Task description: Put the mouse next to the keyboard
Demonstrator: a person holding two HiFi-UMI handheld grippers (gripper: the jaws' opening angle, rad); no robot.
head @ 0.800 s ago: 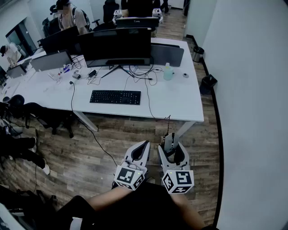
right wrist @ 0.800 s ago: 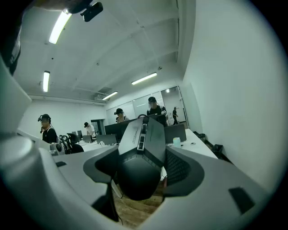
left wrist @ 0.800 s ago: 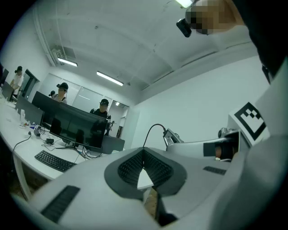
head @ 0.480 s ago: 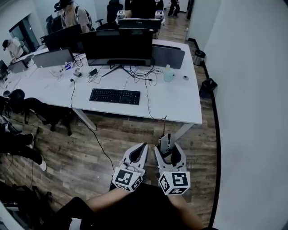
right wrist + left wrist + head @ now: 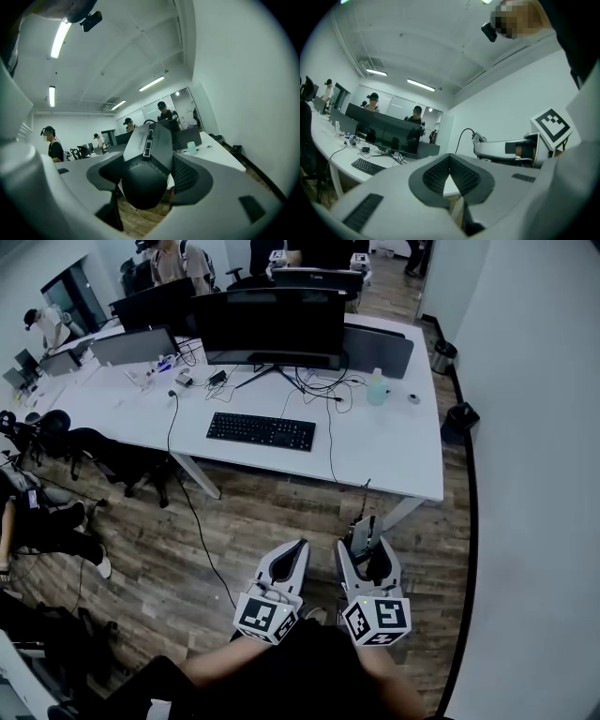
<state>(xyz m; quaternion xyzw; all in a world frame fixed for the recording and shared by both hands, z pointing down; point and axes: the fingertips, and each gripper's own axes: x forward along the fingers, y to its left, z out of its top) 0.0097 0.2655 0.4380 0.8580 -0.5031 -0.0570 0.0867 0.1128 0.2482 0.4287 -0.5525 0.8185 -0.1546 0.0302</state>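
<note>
A black wired mouse point(image 5: 148, 161) sits between the jaws of my right gripper point(image 5: 149, 180), which is shut on it. In the head view that gripper point(image 5: 367, 547) hangs over the wooden floor, short of the white desk point(image 5: 398, 465), and the mouse point(image 5: 364, 532) pokes out of its tip with a cable rising toward the desk. The black keyboard point(image 5: 261, 430) lies on the desk in front of a wide monitor point(image 5: 272, 327). My left gripper point(image 5: 296, 551) is beside the right one, shut with nothing in it; its pads point(image 5: 463, 177) meet at the tip.
A clear bottle point(image 5: 377, 388) and loose cables lie right of the monitor. Two dark bins point(image 5: 459, 420) stand by the right wall. Office chairs point(image 5: 103, 451) are at the desk's left front. People stand and sit beyond the desks.
The head view has shifted, so the desk and keyboard sit a little further right in it. Both grippers keep the same pose, and the mouse stays in the right one.
</note>
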